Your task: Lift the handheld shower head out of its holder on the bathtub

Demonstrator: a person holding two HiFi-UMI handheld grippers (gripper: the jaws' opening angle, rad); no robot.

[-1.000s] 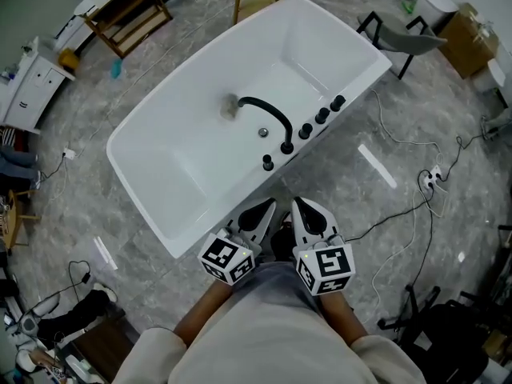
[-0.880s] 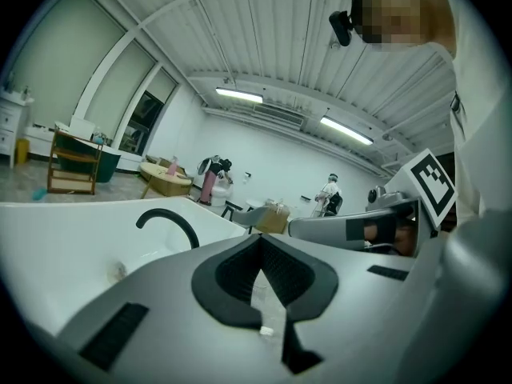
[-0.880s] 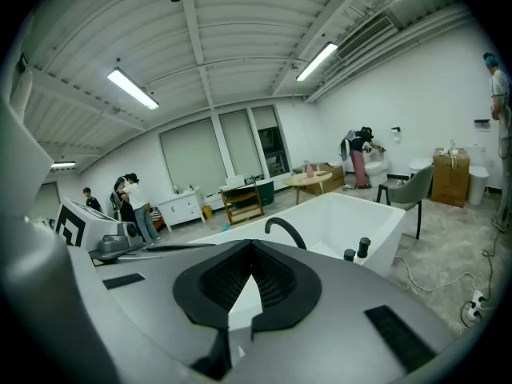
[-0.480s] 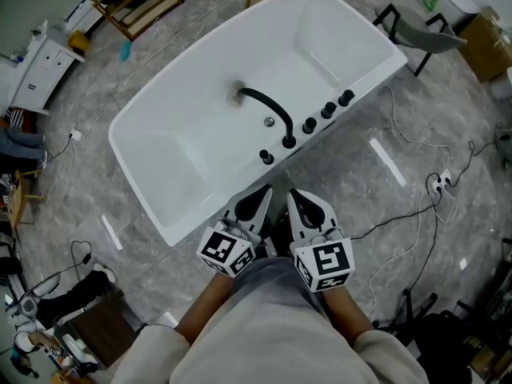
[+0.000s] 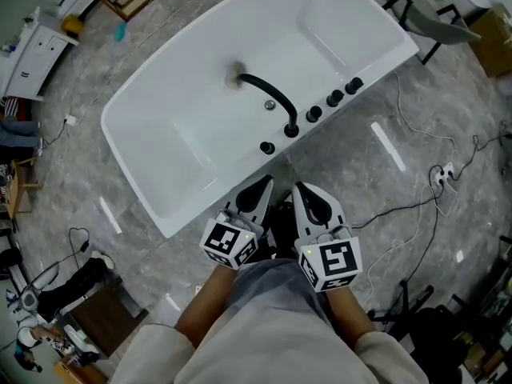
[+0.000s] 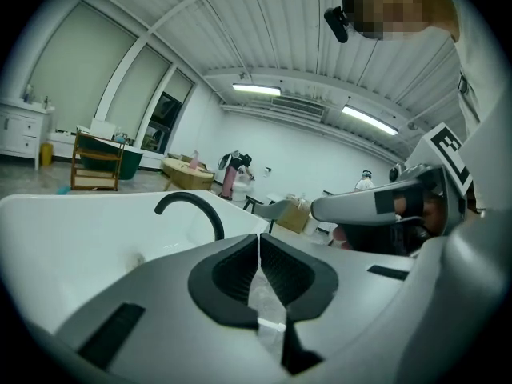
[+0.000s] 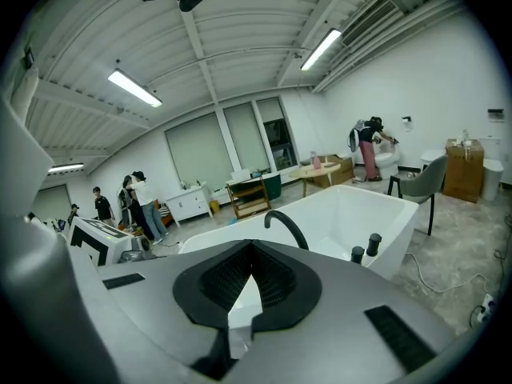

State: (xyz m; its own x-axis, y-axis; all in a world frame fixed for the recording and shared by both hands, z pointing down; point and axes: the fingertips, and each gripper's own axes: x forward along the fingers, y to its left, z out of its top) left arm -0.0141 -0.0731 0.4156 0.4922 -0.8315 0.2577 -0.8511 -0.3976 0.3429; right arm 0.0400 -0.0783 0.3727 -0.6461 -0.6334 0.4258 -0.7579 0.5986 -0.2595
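2 closed, empty, left claw [image 5: 264, 186], right claw [image 5: 302, 190]

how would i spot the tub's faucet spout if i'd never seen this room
Find the big white bathtub standing on the grey floor. Along its near long rim runs a row of black fittings. The spout is the only one that arches out over the basin in a long curve; the others are short upright stubs.
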